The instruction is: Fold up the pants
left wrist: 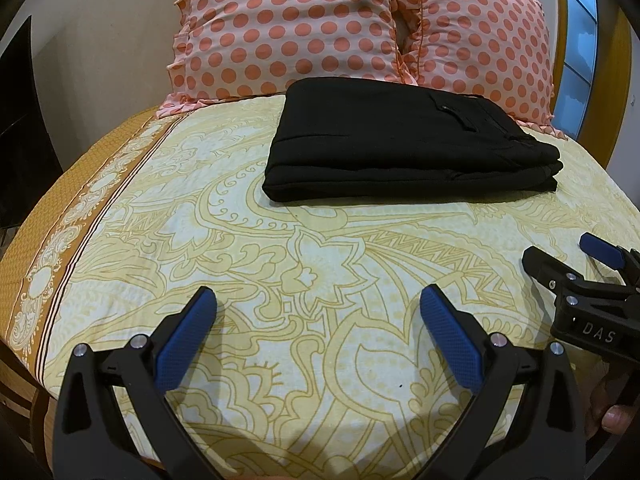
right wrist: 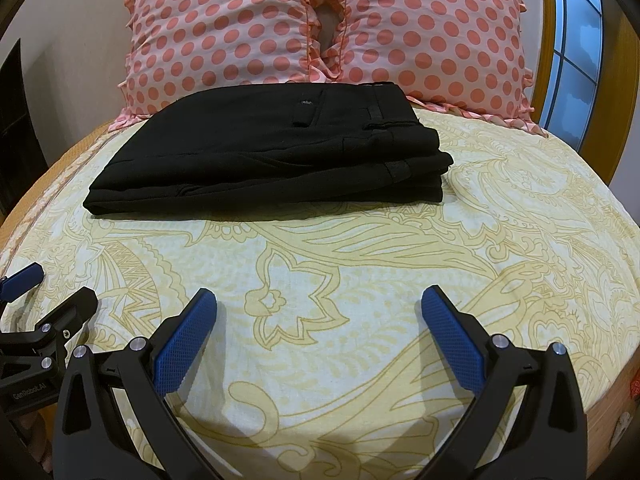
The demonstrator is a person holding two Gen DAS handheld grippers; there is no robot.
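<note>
A bed (left wrist: 328, 264) covered by a cream sheet with a yellow floral print fills the room's foreground, its left edge trimmed with an ochre patterned border (left wrist: 52, 264). At the near left, the left gripper (left wrist: 318, 304) hangs just above the sheet, its blue-padded fingers spread wide apart and holding nothing. Beyond it, toward the head of the bed, black pants (left wrist: 404, 140) lie folded into a flat, layered rectangle on the sheet, a back pocket and waistband facing up toward their right end. Behind the pants, two pink pillows (left wrist: 288, 28) with coral polka dots and ruffled edges lean side by side. At the near right, the right gripper (right wrist: 319, 304) also hovers low over the sheet, fingers released and empty, well apart from the pants. A wood-framed window (right wrist: 576, 40) shows at far right.
</note>
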